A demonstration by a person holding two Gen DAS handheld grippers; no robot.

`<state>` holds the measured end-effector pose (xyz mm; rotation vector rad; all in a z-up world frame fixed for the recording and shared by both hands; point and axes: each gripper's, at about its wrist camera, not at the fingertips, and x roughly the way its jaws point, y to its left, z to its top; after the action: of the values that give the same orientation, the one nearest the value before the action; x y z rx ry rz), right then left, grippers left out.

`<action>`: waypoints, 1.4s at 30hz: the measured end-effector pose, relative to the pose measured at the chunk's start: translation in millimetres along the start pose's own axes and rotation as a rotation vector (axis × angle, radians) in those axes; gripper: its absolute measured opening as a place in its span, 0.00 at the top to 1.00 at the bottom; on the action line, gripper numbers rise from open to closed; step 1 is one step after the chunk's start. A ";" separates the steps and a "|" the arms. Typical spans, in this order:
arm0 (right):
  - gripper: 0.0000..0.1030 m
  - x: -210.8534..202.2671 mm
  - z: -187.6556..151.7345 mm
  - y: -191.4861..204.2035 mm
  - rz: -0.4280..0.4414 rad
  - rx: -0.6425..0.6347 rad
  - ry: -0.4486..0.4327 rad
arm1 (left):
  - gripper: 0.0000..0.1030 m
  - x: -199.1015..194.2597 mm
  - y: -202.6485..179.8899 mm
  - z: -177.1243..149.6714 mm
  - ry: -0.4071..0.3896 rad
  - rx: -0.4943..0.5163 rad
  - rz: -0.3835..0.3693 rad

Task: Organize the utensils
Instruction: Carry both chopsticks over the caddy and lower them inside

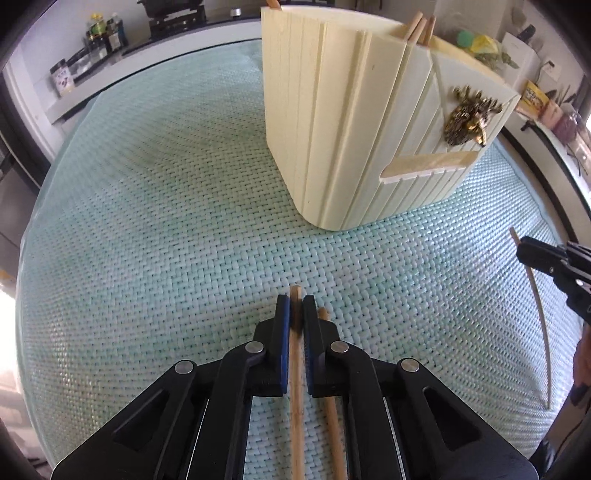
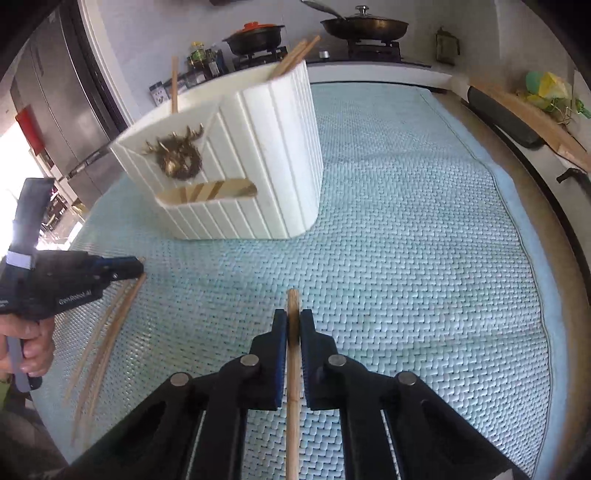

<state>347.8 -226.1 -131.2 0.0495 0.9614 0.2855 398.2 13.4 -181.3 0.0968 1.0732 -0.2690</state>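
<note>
My left gripper (image 1: pixel 294 301) is shut on a wooden chopstick (image 1: pixel 296 387) low over the woven mat; a second chopstick (image 1: pixel 334 413) lies just right of it, under the right finger. My right gripper (image 2: pixel 293 315) is shut on another wooden chopstick (image 2: pixel 293 398). The cream ribbed utensil holder (image 1: pixel 332 129) with a gold ornament (image 1: pixel 465 114) stands ahead; it also shows in the right wrist view (image 2: pixel 266 162). Several chopsticks (image 1: pixel 419 27) stick out of its top. The right gripper appears at the right edge of the left wrist view (image 1: pixel 524 251), the left gripper at the left of the right wrist view (image 2: pixel 138 264).
A pale green woven mat (image 1: pixel 166 221) covers the table. Loose chopsticks (image 2: pixel 107 332) lie on it by the left gripper. A kitchen counter with a stove, pans (image 2: pixel 365 26) and bottles (image 1: pixel 101 31) runs behind.
</note>
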 end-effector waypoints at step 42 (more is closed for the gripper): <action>0.93 -249.6 40.5 88.0 0.025 -0.210 -0.636 | 0.96 -272.9 20.8 38.2 -0.718 -0.209 -0.167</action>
<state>227.3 -203.4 106.8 -0.0393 0.2976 0.3631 314.0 71.9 75.3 -0.2640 0.3888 -0.3082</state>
